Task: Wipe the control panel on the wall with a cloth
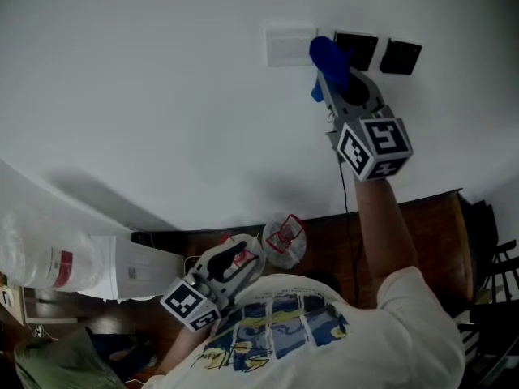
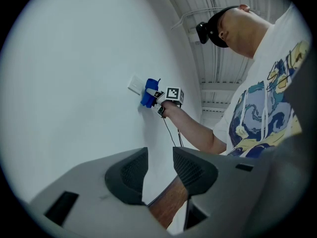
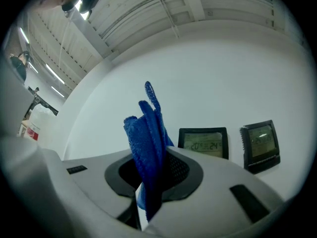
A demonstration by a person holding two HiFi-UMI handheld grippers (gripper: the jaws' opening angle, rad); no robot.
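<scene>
Blue cloth (image 3: 148,133), clamped tight in right gripper (image 3: 151,177), rises beside the control panel (image 3: 204,143).

A plain white wall (image 1: 162,96) fills most of the room here, its paint unbroken and greying into soft shadow lower down. Along its foot runs a dark brown wooden top (image 1: 426,233), and a thin black cable (image 1: 344,191) hangs down the wall towards it. At the left end lie a white box (image 1: 150,271) and a bulky bundle in clear plastic (image 1: 36,254). A dark metal frame (image 1: 496,274) stands at the far right. Overhead, the ceiling (image 3: 163,9) is ribbed white panelling crossed by beams, with one bright lamp (image 3: 81,6).
</scene>
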